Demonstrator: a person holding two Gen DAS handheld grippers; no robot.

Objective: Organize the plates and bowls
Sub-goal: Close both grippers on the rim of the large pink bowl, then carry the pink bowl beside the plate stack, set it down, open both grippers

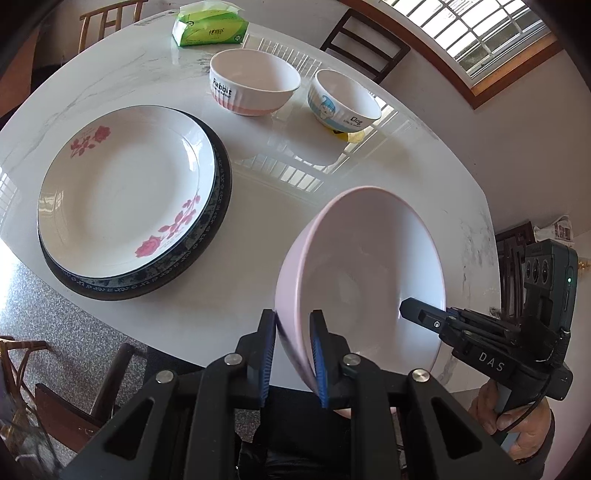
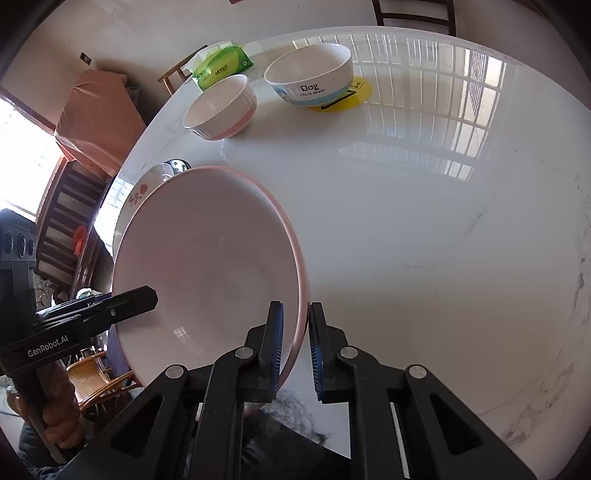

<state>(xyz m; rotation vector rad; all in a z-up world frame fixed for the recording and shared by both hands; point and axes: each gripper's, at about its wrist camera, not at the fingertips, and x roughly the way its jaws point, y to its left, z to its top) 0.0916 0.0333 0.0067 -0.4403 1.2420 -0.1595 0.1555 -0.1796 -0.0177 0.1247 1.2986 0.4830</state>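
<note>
A large pink bowl [image 1: 369, 266] hangs tilted above the white table's near edge, held by both grippers. My left gripper [image 1: 293, 354] is shut on its near rim. My right gripper [image 2: 295, 343] is shut on the opposite rim of the same bowl [image 2: 207, 266]. A white rose plate [image 1: 122, 192] lies on a dark plate [image 1: 218, 206] at the left. A pink-banded "Rabbit" bowl [image 1: 255, 81] and a blue "Dog" bowl [image 1: 343, 99] stand at the far side; the Dog bowl [image 2: 310, 74] sits on a yellow coaster [image 2: 354, 92].
A green tissue pack [image 1: 210, 26] lies at the table's [image 1: 332, 162] far edge. Wooden chairs [image 1: 365, 40] stand around the table. In the right wrist view a wide bare stretch of tabletop [image 2: 424, 221] lies to the right of the bowl.
</note>
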